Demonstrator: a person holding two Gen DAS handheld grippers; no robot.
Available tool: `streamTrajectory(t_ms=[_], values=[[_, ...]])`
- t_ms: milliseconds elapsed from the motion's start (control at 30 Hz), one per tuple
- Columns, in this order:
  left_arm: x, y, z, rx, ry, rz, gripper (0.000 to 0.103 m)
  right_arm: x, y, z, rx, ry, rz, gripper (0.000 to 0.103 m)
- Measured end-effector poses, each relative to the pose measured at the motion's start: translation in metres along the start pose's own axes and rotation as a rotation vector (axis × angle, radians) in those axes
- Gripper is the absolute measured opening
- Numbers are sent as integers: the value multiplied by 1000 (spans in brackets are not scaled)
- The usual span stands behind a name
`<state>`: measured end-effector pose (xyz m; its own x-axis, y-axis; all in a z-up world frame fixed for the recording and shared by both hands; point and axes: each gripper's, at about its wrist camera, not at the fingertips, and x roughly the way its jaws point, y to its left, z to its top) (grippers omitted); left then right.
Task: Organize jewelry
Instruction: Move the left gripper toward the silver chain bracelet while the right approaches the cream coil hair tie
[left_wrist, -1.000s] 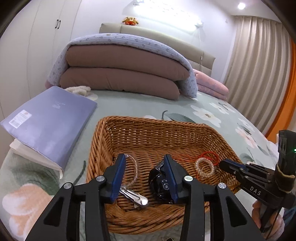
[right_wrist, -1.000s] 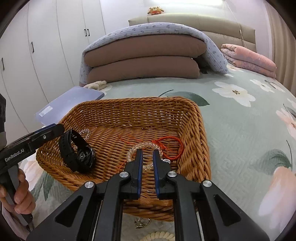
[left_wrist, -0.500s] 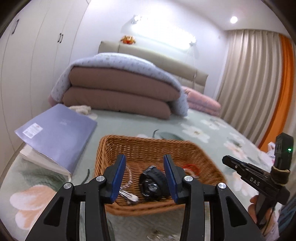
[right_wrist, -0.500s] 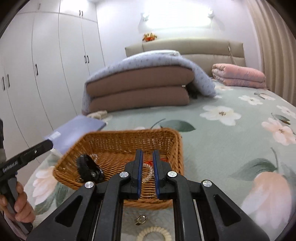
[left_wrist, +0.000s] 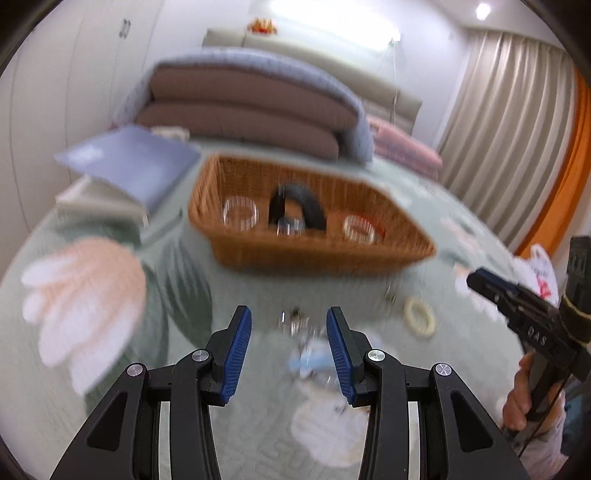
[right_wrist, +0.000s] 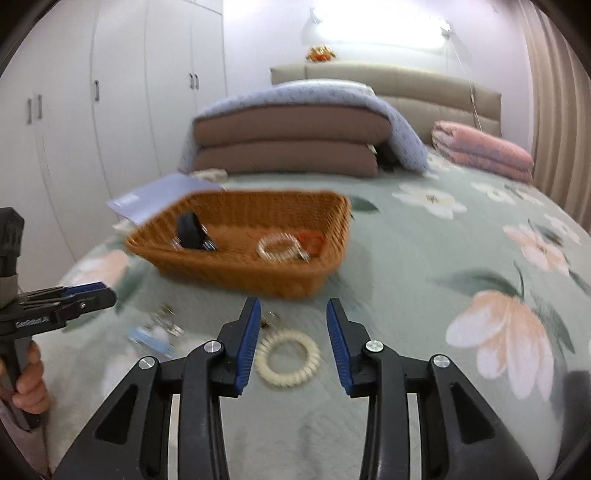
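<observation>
1. We hold our left gripper (left_wrist: 289, 332) low over the floral green bedspread (right_wrist: 424, 295), its blue-padded fingers (left_wrist: 236, 354) spread wide with nothing between them.
2. Just ahead of those fingers lies a blurred cluster of small metal pieces and a pale blue item (left_wrist: 308, 360) on the bedspread; we cannot tell what they are.
3. Our right gripper (right_wrist: 291, 325) is likewise spread apart and carrying nothing, tilted down at the cream coiled ring (right_wrist: 288, 357), which lies flat between its fingers without touching them.
4. The woven brown wicker basket (right_wrist: 258, 275) sits beyond both grippers, well apart from them.
5. Inside it we see a black watch (left_wrist: 297, 210) standing on edge in the middle, a clear beaded bracelet (left_wrist: 241, 213) to its left, and another bead bracelet with red cord (left_wrist: 360, 229) to its right.
6. In the left view our right hand (left_wrist: 521, 398) grips its handle at the frame's right edge.
</observation>
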<state>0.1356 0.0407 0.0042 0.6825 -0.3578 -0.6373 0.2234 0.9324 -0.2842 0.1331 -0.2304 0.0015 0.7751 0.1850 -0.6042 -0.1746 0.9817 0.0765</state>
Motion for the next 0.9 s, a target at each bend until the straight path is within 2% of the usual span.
streamTrajectory(t_ms=[167, 267, 400, 567, 667, 900], values=[[20, 3, -6, 2, 89, -40, 44, 28, -14, -8, 45, 108, 8, 40], [21, 1, -8, 16, 106, -72, 44, 35, -14, -10, 42, 134, 9, 40], [33, -5, -12, 35, 175, -94, 44, 36, -15, -12, 43, 145, 11, 40], [28, -17, -19, 87, 224, -233, 43, 42, -20, -13, 73, 172, 30, 40], [25, -32, -27, 158, 259, -270, 44, 43, -21, -13, 81, 180, 36, 40], [26, -47, -23, 199, 195, -129, 44, 47, -20, -14, 72, 195, 34, 40]])
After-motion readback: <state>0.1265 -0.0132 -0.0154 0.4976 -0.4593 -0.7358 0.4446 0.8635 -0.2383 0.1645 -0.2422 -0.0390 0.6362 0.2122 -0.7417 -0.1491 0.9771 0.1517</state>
